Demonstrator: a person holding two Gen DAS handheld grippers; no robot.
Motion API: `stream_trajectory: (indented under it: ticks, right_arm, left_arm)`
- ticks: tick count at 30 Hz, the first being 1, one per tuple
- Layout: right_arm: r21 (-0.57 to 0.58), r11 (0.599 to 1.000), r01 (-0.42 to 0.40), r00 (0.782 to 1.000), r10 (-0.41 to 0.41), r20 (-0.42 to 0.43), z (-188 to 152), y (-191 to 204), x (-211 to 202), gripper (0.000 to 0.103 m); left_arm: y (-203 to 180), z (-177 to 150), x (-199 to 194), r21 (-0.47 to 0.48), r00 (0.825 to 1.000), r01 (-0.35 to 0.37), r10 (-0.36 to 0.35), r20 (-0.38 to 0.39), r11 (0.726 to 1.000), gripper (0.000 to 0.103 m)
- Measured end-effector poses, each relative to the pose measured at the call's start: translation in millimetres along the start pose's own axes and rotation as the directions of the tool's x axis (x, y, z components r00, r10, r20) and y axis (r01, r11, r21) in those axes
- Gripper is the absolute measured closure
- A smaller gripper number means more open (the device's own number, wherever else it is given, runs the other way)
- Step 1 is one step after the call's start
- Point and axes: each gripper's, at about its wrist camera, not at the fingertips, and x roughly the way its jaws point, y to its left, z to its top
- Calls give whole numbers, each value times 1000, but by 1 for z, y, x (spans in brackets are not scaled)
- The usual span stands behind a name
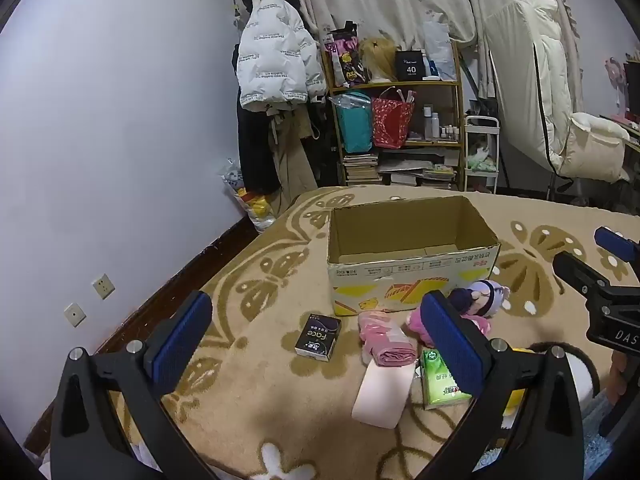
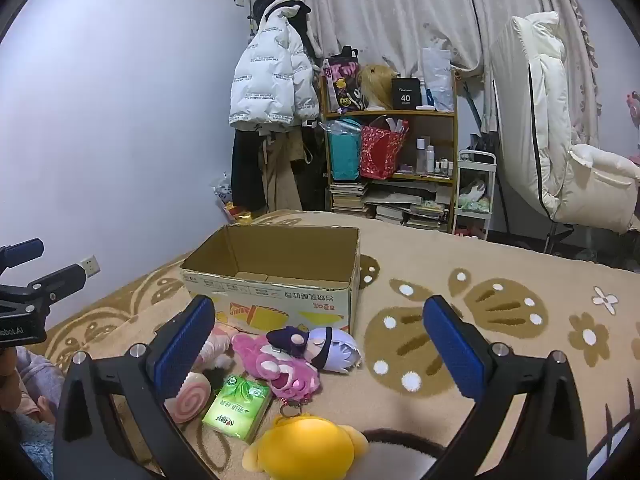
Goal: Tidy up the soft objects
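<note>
An open empty cardboard box (image 1: 412,264) (image 2: 276,284) stands on a beige patterned blanket. In front of it lie soft things: a purple-haired doll (image 2: 324,346) (image 1: 486,298), a pink plush (image 2: 280,368), a yellow plush (image 2: 308,446), a green tissue pack (image 2: 238,406) (image 1: 442,380), a pink roll (image 1: 386,390) (image 2: 192,396), a pink pouch (image 1: 384,340) and a black "Face" tissue pack (image 1: 318,336). My left gripper (image 1: 316,340) is open and empty above the packs. My right gripper (image 2: 320,348) is open and empty over the dolls.
The blanket (image 2: 480,280) stretches to the right of the box. A wall (image 1: 100,140) runs along the left. A shelf with bags and books (image 1: 396,120), hanging coats (image 1: 272,68) and a white chair (image 1: 560,112) stand behind.
</note>
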Motion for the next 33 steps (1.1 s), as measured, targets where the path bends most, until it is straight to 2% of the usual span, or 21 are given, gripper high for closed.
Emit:
stream_trajectory:
  ticks: [12, 33]
  right_arm:
    - [7, 1000, -8, 1000, 8, -1, 0, 0, 0, 0]
    - [0, 1000, -7, 1000, 7, 14, -1, 2, -2, 0]
  left_arm:
    - [-4, 3, -6, 29, 1000, 2, -2, 1, 1000, 0]
    - [0, 2, 0, 14, 1000, 3, -3, -13, 1000, 0]
